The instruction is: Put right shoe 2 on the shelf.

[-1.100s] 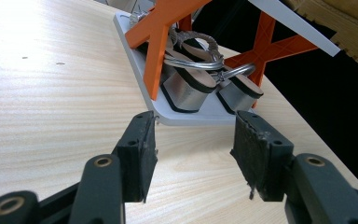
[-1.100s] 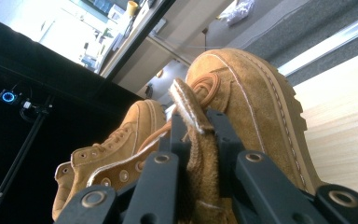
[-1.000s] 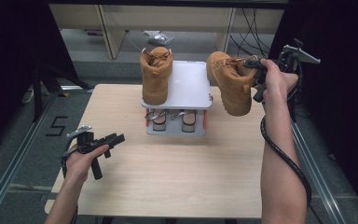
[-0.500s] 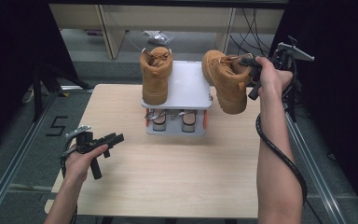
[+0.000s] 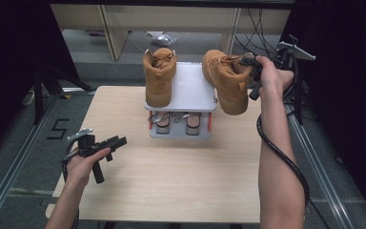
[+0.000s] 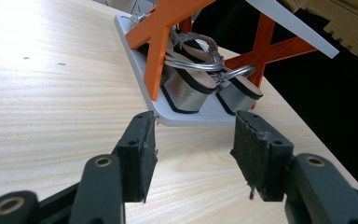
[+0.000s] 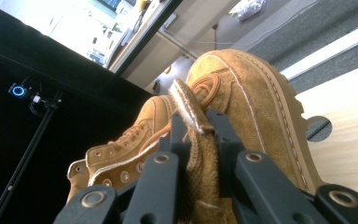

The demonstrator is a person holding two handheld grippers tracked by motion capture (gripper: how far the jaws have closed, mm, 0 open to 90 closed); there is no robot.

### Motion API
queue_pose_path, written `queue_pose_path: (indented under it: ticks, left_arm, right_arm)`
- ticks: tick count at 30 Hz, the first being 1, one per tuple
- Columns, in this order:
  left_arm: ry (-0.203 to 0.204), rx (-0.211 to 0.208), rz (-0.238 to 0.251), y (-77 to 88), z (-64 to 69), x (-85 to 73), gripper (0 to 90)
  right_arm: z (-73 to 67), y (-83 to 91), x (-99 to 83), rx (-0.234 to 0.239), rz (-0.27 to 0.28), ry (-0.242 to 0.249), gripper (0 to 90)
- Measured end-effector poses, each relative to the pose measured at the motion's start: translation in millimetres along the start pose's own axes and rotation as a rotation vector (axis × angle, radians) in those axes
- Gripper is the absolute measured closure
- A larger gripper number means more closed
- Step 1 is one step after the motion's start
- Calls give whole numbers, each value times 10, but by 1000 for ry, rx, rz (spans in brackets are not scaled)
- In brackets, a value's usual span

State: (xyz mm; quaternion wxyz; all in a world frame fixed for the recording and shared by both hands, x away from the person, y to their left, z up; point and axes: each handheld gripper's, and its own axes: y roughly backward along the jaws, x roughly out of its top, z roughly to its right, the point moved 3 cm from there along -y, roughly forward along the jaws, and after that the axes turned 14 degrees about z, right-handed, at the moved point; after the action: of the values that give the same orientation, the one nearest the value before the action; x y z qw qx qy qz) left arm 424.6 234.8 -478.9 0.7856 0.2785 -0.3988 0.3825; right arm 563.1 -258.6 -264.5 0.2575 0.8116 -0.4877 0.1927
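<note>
One tan suede lace-up boot [image 5: 225,82] hangs tilted beside the white two-tier shoe rack [image 5: 193,90], the right gripper [image 7: 199,128] clamped on its tongue for carrying; the left gripper [image 6: 193,154] rests wide, empty.

Left forearm comes in from the bottom left, hand wrapped round the left gripper [image 5: 116,141] low over the table, lying about level and aimed up and to the right, jaws wide apart with nothing between them. Right arm is stretched way out up the right side, forearm nearly straight, wrist bent inward at the top so the right gripper [image 5: 246,60] points left. Its jaws are pinched in tight on the boot [image 5: 225,81], clamped on the collar edge and holding it up in the air, cable looping back down along the forearm.
</note>
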Motion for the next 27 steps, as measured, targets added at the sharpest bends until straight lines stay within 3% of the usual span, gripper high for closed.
queue_pose_path:
  ticks: [1,2,6,8,11,12,24,27]
  left_arm:
    - [1,0,0,0,0,0,482]
    - [0,0,0,0,-1,0,482]
    - [2,0,1,2,-1,2,482]
    - [2,-2,1,3,-1,1,481]
    - [0,0,-2,3,-4,-2,482]
    - [8,2,4,-4,1,-4,482]
    - [7,-1,2,-5,5,-8,482]
    - [3,-2,-4,0,-1,-9,482]
  right_arm:
    - [2,-13,-1,4,7,23,830]
    - [-22,-18,-11,2,-2,2,830]
    - [-44,-60,-36,16,-6,24,829]
    - [-69,-80,-48,16,-14,-7,830]
    - [-82,-114,-70,24,-12,13,829]
    - [-102,-120,-82,19,-20,-6,829]
    - [-167,-247,-138,29,-20,8,828]
    - [-191,-276,-161,26,-32,-15,828]
